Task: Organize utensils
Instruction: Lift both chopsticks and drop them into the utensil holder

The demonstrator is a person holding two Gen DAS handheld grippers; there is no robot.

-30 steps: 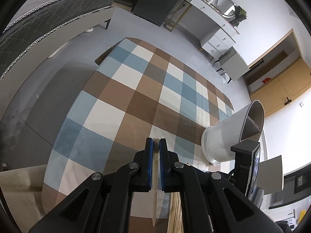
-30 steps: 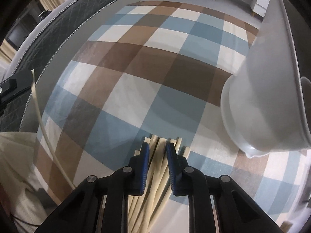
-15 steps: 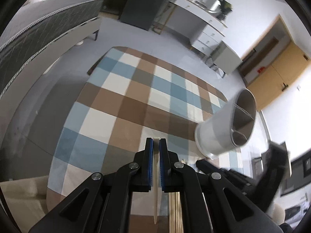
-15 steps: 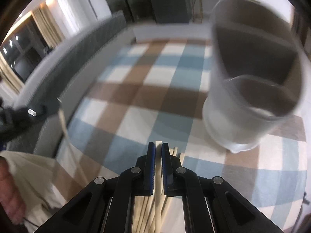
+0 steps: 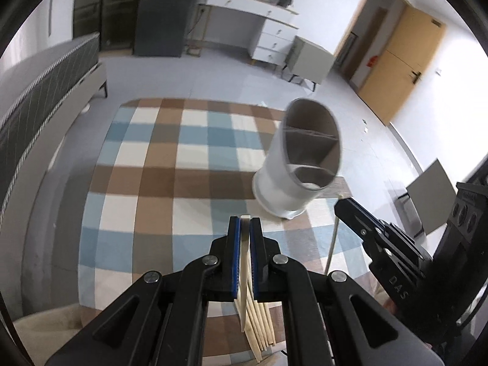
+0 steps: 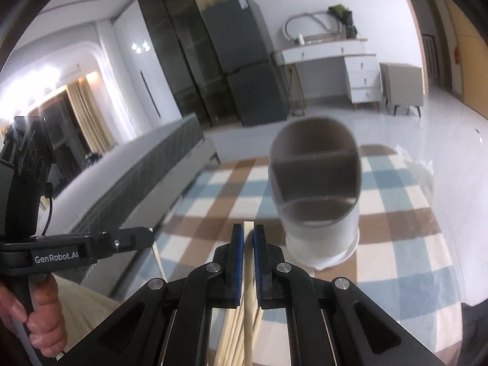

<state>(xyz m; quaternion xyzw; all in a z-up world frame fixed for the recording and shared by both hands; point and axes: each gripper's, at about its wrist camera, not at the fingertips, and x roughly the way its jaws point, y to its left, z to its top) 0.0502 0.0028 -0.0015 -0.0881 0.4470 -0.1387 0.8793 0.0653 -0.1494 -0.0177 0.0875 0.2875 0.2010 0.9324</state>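
A white utensil holder [image 5: 297, 164] with inner dividers stands on the checked tablecloth [image 5: 158, 177]; it also shows in the right wrist view [image 6: 317, 201]. My left gripper [image 5: 245, 222] is shut on a pale chopstick [image 5: 243, 274] hanging down between the fingers. My right gripper [image 6: 249, 230] is shut on another pale chopstick [image 6: 248, 289], lifted above the table in front of the holder. A pile of chopsticks [image 5: 259, 320] lies at the table's near edge, also seen in the right wrist view [image 6: 230, 335].
The right gripper's body [image 5: 390, 253] is at the right in the left wrist view; the left gripper's body [image 6: 76, 250] at the left in the right wrist view. A grey sofa [image 5: 39, 106] lies left of the table. A white dresser [image 5: 253, 30] is far back.
My right gripper closed on a chopstick from the pile and lifted it, tilting up toward the holder. My left gripper rose and tilted up too, still holding its chopstick.
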